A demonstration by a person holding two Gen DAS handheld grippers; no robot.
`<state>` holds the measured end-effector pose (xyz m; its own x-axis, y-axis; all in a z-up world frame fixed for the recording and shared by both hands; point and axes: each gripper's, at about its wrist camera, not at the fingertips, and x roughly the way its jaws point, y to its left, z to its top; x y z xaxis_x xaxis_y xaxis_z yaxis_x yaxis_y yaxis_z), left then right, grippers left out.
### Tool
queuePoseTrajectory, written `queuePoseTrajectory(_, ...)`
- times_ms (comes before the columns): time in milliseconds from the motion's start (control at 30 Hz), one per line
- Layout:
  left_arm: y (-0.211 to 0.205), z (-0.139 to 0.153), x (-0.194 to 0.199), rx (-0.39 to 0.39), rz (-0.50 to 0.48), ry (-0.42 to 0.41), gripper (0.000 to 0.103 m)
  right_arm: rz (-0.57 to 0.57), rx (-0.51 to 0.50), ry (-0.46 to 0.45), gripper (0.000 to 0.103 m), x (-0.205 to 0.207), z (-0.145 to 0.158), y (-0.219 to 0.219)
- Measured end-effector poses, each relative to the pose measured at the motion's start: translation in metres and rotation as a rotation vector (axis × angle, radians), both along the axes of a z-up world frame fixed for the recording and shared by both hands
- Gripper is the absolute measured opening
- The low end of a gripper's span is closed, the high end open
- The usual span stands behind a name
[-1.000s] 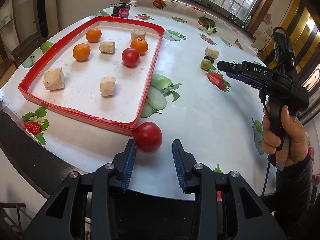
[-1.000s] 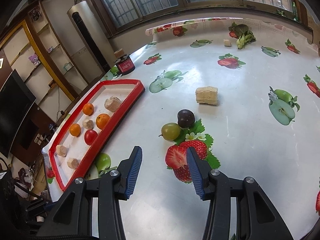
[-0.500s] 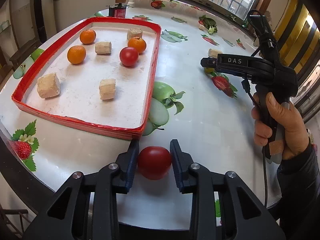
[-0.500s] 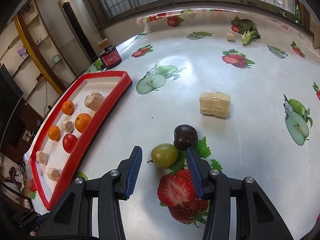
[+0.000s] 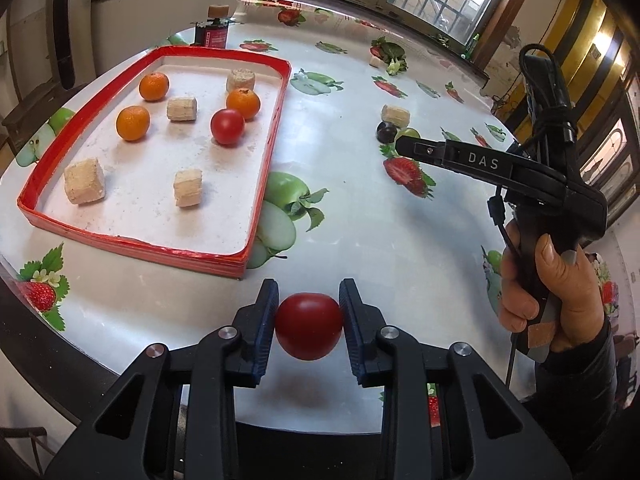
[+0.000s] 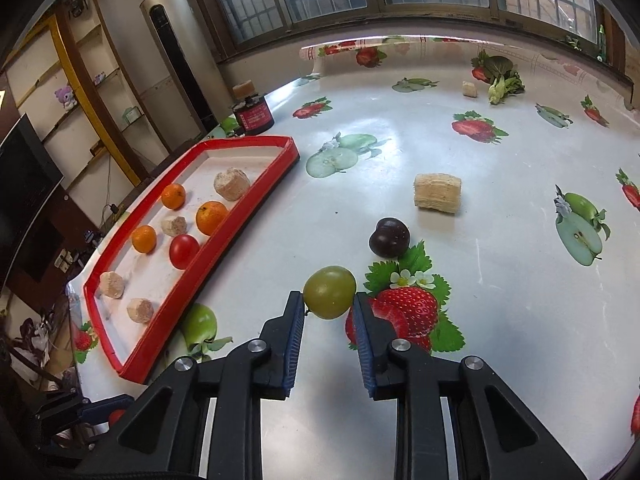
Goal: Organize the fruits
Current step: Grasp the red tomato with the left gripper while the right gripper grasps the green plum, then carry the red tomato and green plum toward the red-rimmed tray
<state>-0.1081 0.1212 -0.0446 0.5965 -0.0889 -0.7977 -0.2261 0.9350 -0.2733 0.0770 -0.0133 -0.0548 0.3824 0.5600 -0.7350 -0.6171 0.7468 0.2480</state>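
While my left hand-held gripper [image 5: 307, 318] clamps a tomato [image 5: 308, 326] at the tabletop's near edge, the tray [image 5: 264, 168] lies ahead-left. My right hand-held gripper [image 6: 329, 312] has closed on the green plum [image 6: 329, 297], farther from the tray.

The only lettering that can be read is "DAS", in pale capitals on the side of the black right gripper [image 5: 404, 147], seen from the left wrist camera along the arm leading back to its handle. The small dark red jar [image 6: 254, 117] at the far edge of the table beyond the red tray carries a label with pale print, but it is too small and blurred to make out in either view.
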Motion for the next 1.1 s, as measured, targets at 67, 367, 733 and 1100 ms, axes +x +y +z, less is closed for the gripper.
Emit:
queuePoseTrajectory(67, 0.0, 0.006, 0.001, 0.003, 0.0, -0.012, 0.029, 0.005, 0.022, -0.008, 0.025, -0.006, 0.009, -0.004)
queuePoseTrajectory(367, 0.006, 0.025, -0.003, 0.021, 0.012, -0.054, 0.029, 0.051, 0.081, -0.045, 0.025, -0.031, 0.039, -0.006)
queuePoseTrajectory(733, 0.028, 0.039, -0.008, 0.057, 0.077, -0.09, 0.029, 0.087, 0.1, -0.058, 0.025, -0.049, 0.049, 0.003)
queuePoseTrajectory(1100, 0.05, 0.041, -0.01, 0.069, 0.129, -0.095, 0.029, 0.124, 0.106, -0.06, 0.025, -0.063, 0.052, 0.015)
